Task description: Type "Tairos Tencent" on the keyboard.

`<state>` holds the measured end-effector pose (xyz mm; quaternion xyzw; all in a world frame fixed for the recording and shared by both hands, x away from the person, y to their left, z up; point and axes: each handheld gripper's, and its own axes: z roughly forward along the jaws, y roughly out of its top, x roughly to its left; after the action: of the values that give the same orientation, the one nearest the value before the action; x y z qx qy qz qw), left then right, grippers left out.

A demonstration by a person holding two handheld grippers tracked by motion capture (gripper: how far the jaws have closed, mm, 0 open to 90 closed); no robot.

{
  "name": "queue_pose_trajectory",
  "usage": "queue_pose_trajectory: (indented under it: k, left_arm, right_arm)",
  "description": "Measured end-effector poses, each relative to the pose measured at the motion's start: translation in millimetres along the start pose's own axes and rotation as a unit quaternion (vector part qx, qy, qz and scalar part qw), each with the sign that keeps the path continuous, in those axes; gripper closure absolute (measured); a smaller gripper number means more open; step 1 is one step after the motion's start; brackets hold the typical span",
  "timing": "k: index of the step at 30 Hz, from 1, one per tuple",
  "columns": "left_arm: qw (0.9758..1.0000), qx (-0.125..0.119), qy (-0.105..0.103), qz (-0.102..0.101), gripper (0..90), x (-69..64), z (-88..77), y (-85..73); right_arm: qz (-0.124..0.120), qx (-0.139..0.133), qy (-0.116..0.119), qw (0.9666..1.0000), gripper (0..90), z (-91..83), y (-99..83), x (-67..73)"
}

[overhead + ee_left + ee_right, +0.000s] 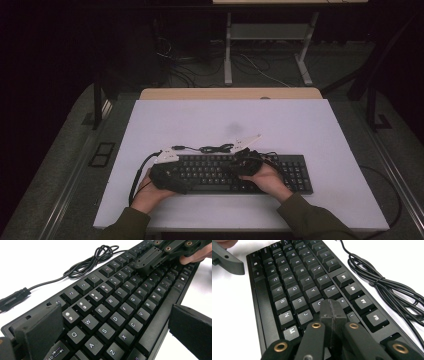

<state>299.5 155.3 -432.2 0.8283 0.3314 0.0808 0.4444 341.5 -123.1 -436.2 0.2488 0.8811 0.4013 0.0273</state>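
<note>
A: What is the person wearing?
B: Dark olive-green long sleeves (pixel 314 220) reaching to both wrists.

A: And the right matte black two-jaw gripper (pixel 332 308)?
B: Thick black linkage bars with round brass-coloured rivets (pixel 316 325), and a pale grey three-cornered plate (pixel 244 142) on top.

A: The left matte black two-jaw gripper (pixel 115 325)?
B: Blocky black pads, the same pale plate, and a thin black cable (pixel 136 175) trailing from it.

The keyboard (pixel 240 172) lay on the near half of the table (pixel 310 130). Its coiled cable (pixel 216 148) lay just beyond its far edge. The left gripper (pixel 167 176) sat over the keyboard's left end, the right gripper (pixel 248 161) over its middle.
</note>
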Motion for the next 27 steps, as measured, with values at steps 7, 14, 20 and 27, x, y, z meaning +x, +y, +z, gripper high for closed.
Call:
queue_pose_trajectory:
  k: [7,14,20,27]
  left_arm:
    - [1.0000,0.000,0.001,0.001,0.0,0.2,-0.2,0.0]
    - [1.0000,0.000,0.002,0.002,0.0,0.2,-0.2,0.0]
    - [1.0000,0.000,0.003,0.000,0.0,0.2,-0.2,0.1]
    - [1.0000,-0.001,0.004,0.002,0.0,0.1,-0.1,1.1]
  right_arm:
    - [0.001,-0.008,0.003,1.0000,89.1,-3.8,1.4,0.4]
    - [0.005,-0.020,0.009,0.9997,85.5,-7.6,2.3,-0.5]
    - [0.014,-0.031,0.011,0.9994,70.1,-10.5,2.5,-1.4]
    - [0.025,-0.034,0.011,0.9990,47.8,-13.2,1.6,-5.9]
